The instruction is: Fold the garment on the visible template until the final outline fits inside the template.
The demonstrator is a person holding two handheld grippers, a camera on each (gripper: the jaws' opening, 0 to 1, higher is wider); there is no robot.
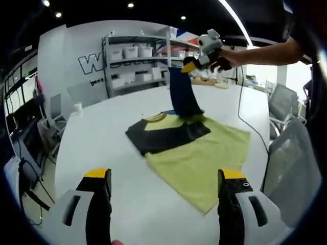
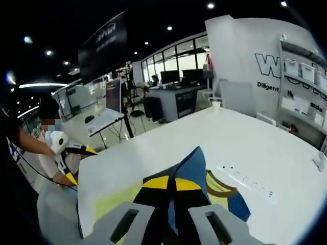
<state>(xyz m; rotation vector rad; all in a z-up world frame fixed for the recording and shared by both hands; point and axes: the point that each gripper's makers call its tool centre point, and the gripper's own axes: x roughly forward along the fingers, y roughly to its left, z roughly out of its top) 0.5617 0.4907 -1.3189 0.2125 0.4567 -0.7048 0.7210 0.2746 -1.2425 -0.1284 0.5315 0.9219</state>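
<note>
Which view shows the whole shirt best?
The left gripper view: the shirt lies spread across the white table, one dark sleeve lifted by the right claw. The right gripper view shows just nearby folds pinched in that claw.

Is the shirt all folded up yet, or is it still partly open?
Partly open. The shirt lies across the yellow template, one blue sleeve pinched up by the right gripper.

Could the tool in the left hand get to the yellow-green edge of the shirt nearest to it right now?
Probably yes. The left tool hangs open over bare white table, and the near edge of the shirt lies just ahead with nothing between. The right tool holds the blue sleeve up at the far side.
</note>
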